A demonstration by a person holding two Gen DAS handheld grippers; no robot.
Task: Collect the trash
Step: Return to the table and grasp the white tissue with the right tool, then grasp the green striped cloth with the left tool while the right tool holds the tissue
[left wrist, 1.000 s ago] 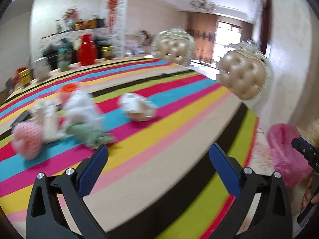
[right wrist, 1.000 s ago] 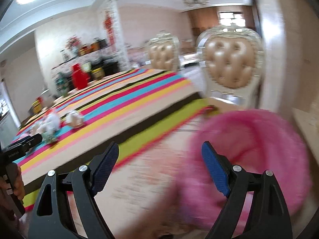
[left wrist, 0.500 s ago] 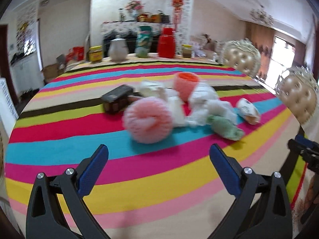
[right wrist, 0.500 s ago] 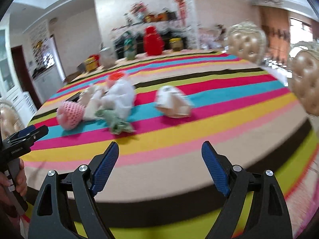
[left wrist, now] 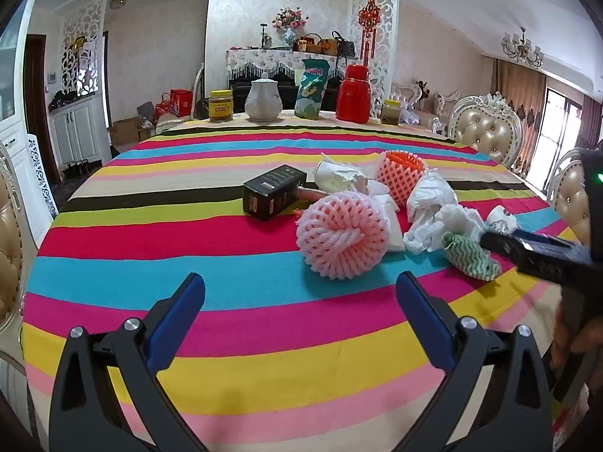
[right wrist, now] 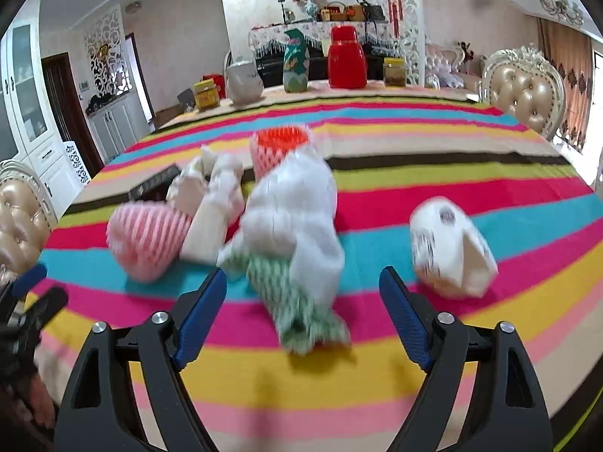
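Both your grippers, left gripper [left wrist: 299,310] and right gripper [right wrist: 303,310], stand open and hold nothing; the right one has just closed slightly. The trash pile [left wrist: 377,207] lies mid-table [left wrist: 113,275], its green net [right wrist: 297,301] nearest the near edge.

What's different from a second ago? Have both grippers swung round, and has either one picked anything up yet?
Both have swung from the table's edge and the pink bag onto the trash pile. The left gripper now faces the pink foam net; the right gripper sits over the green mesh, its jaws just closing slightly but not gripping it. Nothing picked up. The trash, the black box and the jars look unmoved.
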